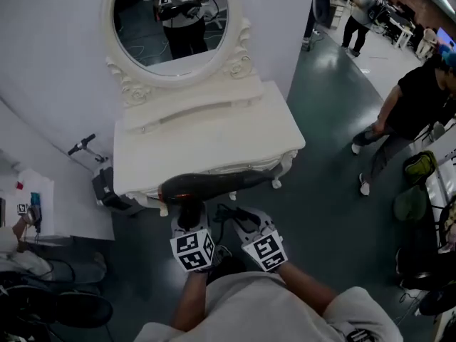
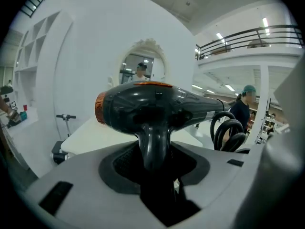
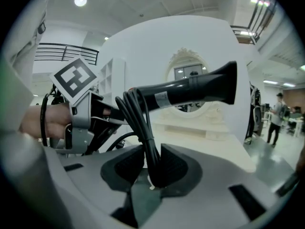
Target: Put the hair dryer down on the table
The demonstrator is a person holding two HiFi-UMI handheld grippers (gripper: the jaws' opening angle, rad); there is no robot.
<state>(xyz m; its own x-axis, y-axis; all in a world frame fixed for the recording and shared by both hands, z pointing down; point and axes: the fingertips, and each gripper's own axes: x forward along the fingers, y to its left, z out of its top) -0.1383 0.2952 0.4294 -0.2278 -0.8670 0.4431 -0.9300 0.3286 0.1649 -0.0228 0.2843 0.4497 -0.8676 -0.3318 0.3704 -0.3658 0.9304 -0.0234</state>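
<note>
**Claw state**
- The left claw (image 2: 155,165) is closed on the handle of the glossy black hair dryer with an orange rear ring (image 1: 214,185). The handle stands upright between the ribbed pads.
- The right claw (image 3: 152,168) is closed narrow on the bundled black power cord (image 3: 143,120). The cord rises from between the pads toward the dryer barrel.

**Position of the task item**
- In the head view the hair dryer is held in the air over the near edge of the white carved dressing bench (image 1: 206,134).
- The barrel lies horizontal, with the nozzle toward 3 o'clock and the orange ring toward 9 o'clock.
- The two claws are side by side at 6 o'clock of the dryer, with the left claw directly under the body.

**Surroundings**
- An oval mirror in a white carved frame (image 1: 174,20) stands at 12 o'clock on the bench, behind a low raised ledge.
- A grey kick scooter (image 1: 89,152) leans against the wall at 9 o'clock of the bench.
- A person in black clothing (image 1: 413,109) stands on the dark green floor (image 1: 335,191) at 3 o'clock, well apart from the bench.
- A second person (image 1: 363,13) stands at 1 o'clock, farther off.

**Obstructions**
- Loops of the power cord hang between the claws and the front edge of the bench.
</note>
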